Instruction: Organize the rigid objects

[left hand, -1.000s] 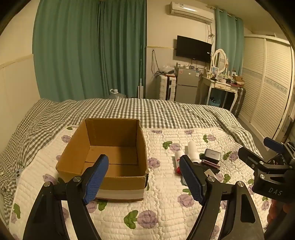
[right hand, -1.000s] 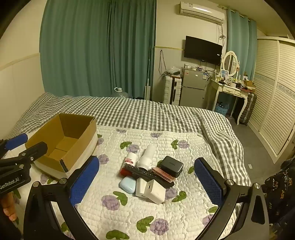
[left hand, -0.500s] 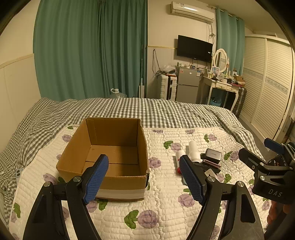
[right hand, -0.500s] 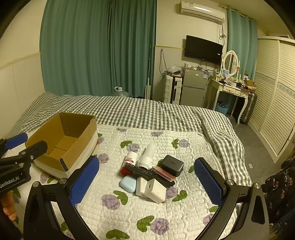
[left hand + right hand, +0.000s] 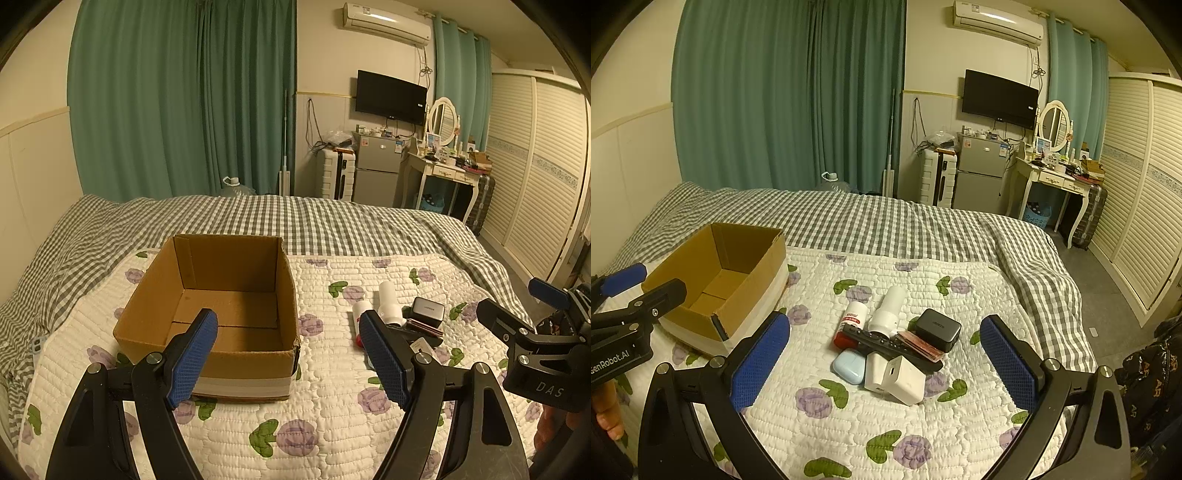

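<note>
An open, empty cardboard box (image 5: 221, 295) sits on the quilted bed; it also shows in the right wrist view (image 5: 716, 284). To its right lies a pile: a white charger block (image 5: 895, 376), a light blue case (image 5: 849, 366), a black remote (image 5: 890, 345), a red-capped white bottle (image 5: 854, 317), a white tube (image 5: 889, 308) and a black box (image 5: 938, 328). My left gripper (image 5: 288, 360) is open and empty, above the box's near edge. My right gripper (image 5: 882, 363) is open and empty, held above the pile.
The flowered quilt (image 5: 923, 424) lies over a grey checked bedspread (image 5: 886, 225). Beyond the bed stand green curtains (image 5: 790, 92), a small fridge (image 5: 979, 181), a white dressing table (image 5: 1052, 177) and a louvred wardrobe (image 5: 1137, 192).
Both grippers have barely shifted; the views are almost the same. Nothing was taken hold of or moved on the bed.
</note>
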A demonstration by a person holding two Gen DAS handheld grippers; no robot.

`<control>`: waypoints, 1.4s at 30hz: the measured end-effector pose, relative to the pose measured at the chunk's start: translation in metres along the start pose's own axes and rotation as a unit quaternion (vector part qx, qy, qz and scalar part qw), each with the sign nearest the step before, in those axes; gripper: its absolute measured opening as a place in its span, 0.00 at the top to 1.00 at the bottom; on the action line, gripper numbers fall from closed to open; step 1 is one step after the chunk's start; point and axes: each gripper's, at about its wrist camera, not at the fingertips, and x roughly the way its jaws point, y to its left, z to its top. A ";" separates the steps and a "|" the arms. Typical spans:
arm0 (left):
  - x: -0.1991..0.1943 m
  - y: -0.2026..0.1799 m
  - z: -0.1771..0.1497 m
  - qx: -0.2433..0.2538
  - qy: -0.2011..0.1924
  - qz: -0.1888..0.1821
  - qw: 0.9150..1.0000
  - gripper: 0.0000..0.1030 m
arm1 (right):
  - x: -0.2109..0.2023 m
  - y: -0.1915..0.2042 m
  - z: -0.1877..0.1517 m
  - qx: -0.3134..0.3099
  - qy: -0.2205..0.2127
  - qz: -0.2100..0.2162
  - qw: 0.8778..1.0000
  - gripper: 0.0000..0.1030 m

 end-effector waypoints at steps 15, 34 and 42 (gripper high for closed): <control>0.000 0.000 -0.001 0.000 0.001 -0.001 1.000 0.21 | 0.000 0.000 0.000 0.000 0.001 0.000 1.000 0.00; 0.001 0.001 -0.003 -0.002 0.003 0.000 1.000 0.21 | 0.001 0.002 -0.001 -0.001 0.002 0.001 1.000 0.00; 0.001 -0.004 -0.003 0.000 0.001 -0.007 1.000 0.21 | 0.003 0.009 -0.006 -0.005 -0.003 0.008 1.000 0.00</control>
